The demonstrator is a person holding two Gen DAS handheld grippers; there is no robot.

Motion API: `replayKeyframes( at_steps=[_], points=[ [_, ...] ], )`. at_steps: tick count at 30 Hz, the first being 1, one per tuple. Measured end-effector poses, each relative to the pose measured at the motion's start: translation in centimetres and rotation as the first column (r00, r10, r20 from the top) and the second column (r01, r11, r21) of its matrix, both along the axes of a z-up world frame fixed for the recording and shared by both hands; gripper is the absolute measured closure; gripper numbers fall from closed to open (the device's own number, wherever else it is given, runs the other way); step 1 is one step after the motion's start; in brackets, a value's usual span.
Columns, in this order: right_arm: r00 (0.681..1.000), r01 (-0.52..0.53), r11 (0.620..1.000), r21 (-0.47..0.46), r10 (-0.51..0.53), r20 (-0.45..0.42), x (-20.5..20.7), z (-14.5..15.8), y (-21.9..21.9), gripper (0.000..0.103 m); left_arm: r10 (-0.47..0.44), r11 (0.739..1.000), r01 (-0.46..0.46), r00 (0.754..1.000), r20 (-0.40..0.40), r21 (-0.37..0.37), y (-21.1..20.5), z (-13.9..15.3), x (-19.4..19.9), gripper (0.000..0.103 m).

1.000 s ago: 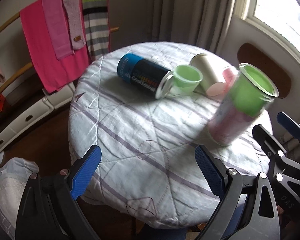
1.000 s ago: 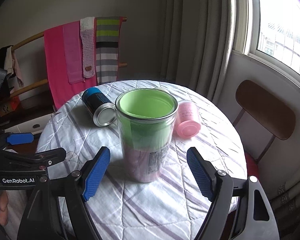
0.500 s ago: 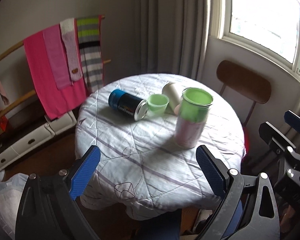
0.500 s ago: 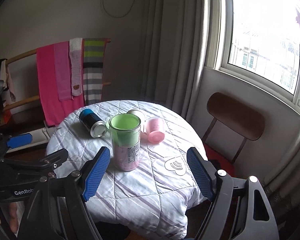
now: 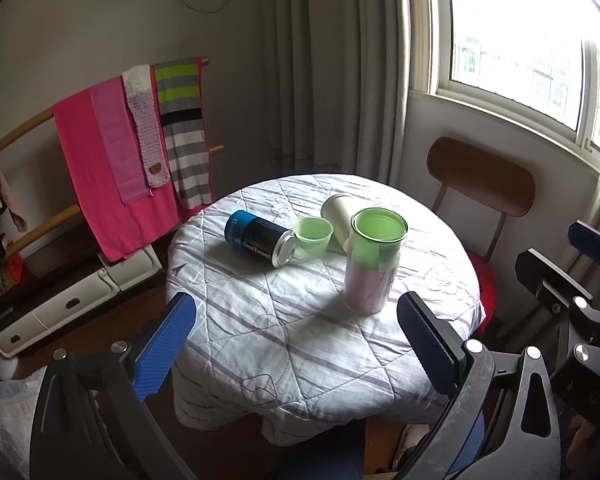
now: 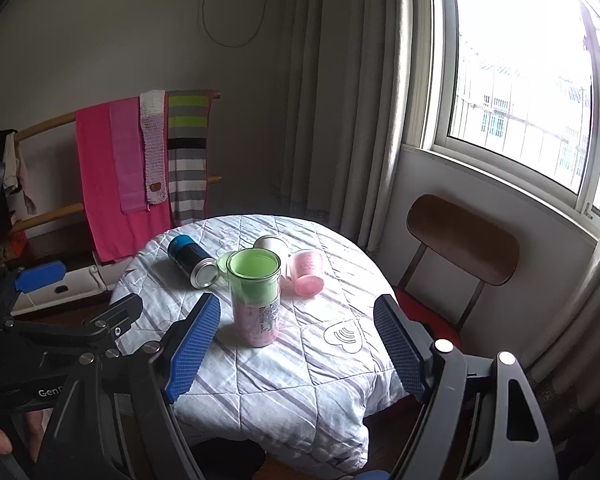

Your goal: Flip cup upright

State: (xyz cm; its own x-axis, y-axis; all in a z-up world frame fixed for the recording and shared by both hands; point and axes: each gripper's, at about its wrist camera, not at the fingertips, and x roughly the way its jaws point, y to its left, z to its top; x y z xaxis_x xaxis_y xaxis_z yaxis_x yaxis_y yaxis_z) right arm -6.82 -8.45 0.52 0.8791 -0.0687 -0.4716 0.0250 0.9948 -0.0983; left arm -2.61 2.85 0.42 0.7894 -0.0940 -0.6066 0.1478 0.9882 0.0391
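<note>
A tall clear cup (image 5: 374,260) with a green and pink lining stands upright on the round quilted table (image 5: 300,340); it also shows in the right wrist view (image 6: 256,296). Behind it lie a blue can (image 5: 256,238) on its side, a small green cup (image 5: 313,236), a white cup (image 5: 338,216) and a pink cup (image 6: 308,272) on its side. My left gripper (image 5: 296,336) is open and empty, back from the table. My right gripper (image 6: 296,344) is open and empty, well short of the tall cup.
A wooden chair (image 5: 484,184) with a red seat stands at the table's right. A rack with pink and striped towels (image 5: 132,152) stands at the left wall. A window and curtains (image 6: 340,100) are behind. White drawers (image 5: 60,300) sit low left.
Both grippers have pulled back and up from the table. The tall cup, tilted by my right gripper's open fingers a second ago, now stands upright and alone on the table.
</note>
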Motion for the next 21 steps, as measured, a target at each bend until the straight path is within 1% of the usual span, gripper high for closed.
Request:
replayKeyframes(
  at_steps=[2,6,10,15,21],
  points=[
    [1.000,0.003,1.000,-0.003,-0.003,-0.009,0.4,0.4,0.1,0.023,-0.011,1.000,0.011,1.000,-0.003,-0.003,-0.1,0.6,0.5,0.001],
    [0.999,0.010,1.000,-0.026,-0.011,-0.039,1.8,1.1,0.3,0.022,0.002,1.000,-0.002,1.000,0.000,0.008,-0.2,1.7,1.7,0.001],
    [0.998,0.008,1.000,-0.025,-0.009,-0.064,3.0,1.6,0.2,0.022,0.008,1.000,-0.008,1.000,-0.010,-0.010,0.0,2.3,3.2,0.000],
    [0.996,0.009,1.000,-0.025,-0.011,-0.089,4.6,1.9,0.1,0.022,0.012,1.000,-0.012,1.000,-0.020,0.002,-0.3,2.3,4.7,0.000],
    [0.996,-0.002,1.000,-0.027,-0.001,-0.094,5.8,2.2,0.1,0.023,0.048,0.999,-0.049,0.998,-0.026,-0.005,0.3,2.2,5.9,0.000]
  ],
)
